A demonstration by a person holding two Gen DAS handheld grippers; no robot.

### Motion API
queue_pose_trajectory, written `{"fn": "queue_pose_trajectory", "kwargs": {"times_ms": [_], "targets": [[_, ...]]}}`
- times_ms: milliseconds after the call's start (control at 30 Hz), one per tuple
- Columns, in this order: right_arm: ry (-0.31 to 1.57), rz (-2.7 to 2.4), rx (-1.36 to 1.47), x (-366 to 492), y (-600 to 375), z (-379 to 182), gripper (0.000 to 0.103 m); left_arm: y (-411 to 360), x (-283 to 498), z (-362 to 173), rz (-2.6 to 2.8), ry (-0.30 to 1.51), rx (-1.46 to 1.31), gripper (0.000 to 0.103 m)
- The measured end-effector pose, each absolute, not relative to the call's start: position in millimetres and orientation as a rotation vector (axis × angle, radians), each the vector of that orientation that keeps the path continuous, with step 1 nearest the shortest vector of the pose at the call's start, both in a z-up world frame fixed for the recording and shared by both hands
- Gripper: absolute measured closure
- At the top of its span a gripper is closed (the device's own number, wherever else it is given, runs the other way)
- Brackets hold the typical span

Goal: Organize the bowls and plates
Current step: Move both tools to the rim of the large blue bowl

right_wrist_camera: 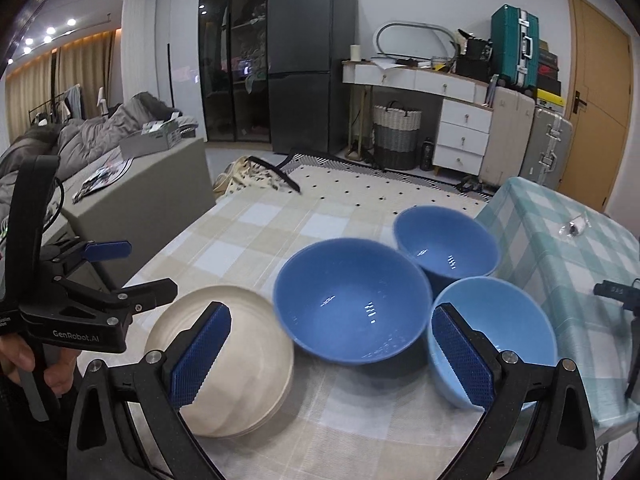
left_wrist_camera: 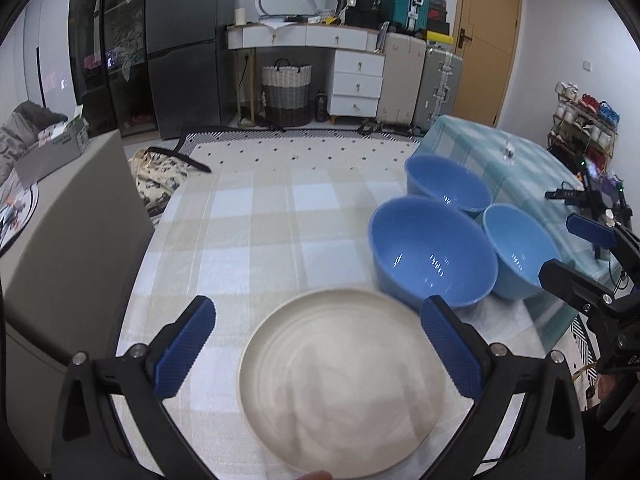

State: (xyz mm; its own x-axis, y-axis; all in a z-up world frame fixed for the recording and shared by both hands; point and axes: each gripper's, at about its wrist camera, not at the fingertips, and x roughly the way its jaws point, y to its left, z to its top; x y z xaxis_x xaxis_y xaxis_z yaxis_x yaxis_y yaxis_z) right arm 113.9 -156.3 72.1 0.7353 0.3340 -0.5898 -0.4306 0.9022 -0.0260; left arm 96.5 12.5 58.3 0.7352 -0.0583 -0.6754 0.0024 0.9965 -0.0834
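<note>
While hovering over the checked tablecloth [left_wrist_camera: 260,240], held nothing in either tool. Found the left gripper [left_wrist_camera: 316,308] with fingers spread wide and empty, above the cream plates [left_wrist_camera: 340,384] lying at the near edge of the table. Found the right gripper [right_wrist_camera: 332,312] equally wide and empty, above the gap between the big blue bowl [right_wrist_camera: 352,300] and the pale blue bowl [right_wrist_camera: 500,320]. Noted a smaller blue bowl [right_wrist_camera: 444,240] just behind those two, all three close together to the right of the plates. Took the plates for a stack, going by the layered rims in the right view. Judged plates and bowls alike stiff, glazed, probably slippery and breakable, with some weight. Would take a bowl by its rim, one finger inside the wall and one outside; a plate by its raised edge, lifted level.
</note>
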Motion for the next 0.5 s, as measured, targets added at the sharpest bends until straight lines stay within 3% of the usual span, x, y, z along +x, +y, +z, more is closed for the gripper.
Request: {"fn": "queue_pose_trajectory", "kwargs": {"times_ms": [500], "targets": [[0.577, 0.349, -0.101, 141.1, -201.4, 133.8, 0.001, -3.5, 129.9, 94.1, -0.076, 0.693, -0.095, 0.000]]}}
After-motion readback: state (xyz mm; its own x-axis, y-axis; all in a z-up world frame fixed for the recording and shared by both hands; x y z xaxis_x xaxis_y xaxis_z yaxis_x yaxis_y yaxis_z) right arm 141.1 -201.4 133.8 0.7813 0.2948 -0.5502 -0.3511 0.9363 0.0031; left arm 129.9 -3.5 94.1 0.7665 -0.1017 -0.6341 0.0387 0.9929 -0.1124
